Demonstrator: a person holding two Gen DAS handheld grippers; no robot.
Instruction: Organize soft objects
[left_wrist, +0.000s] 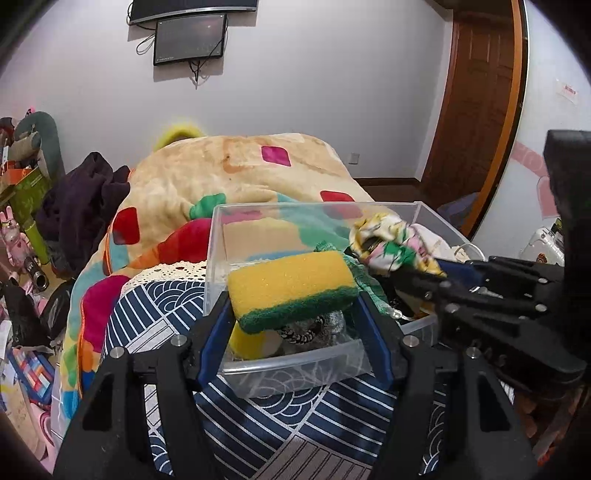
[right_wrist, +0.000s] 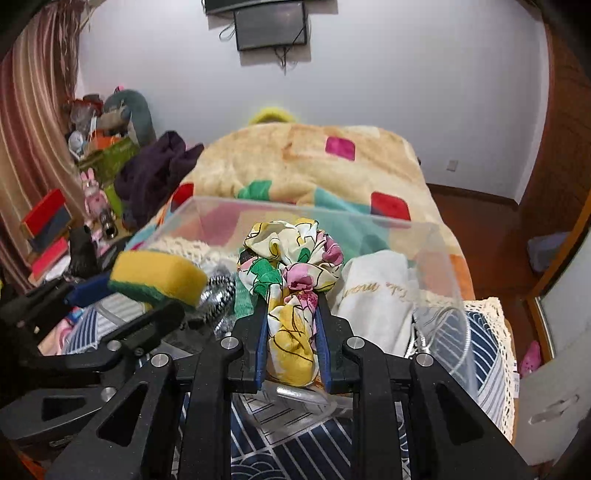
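Sponge, yellow foam with green scouring base, sits clamped in the left gripper above the clear plastic bin's near wall; right gripper pinches a floral fabric scrunchie over the bin's right side.

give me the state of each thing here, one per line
left tongs: shut on sponge
sponge: held above the clear bin's near wall
right tongs: shut on floral scrunchie
floral scrunchie: bunched, held over the bin
clear bin: open-topped, partly filled
white cloth: crumpled inside the bin
wall monitor: dark
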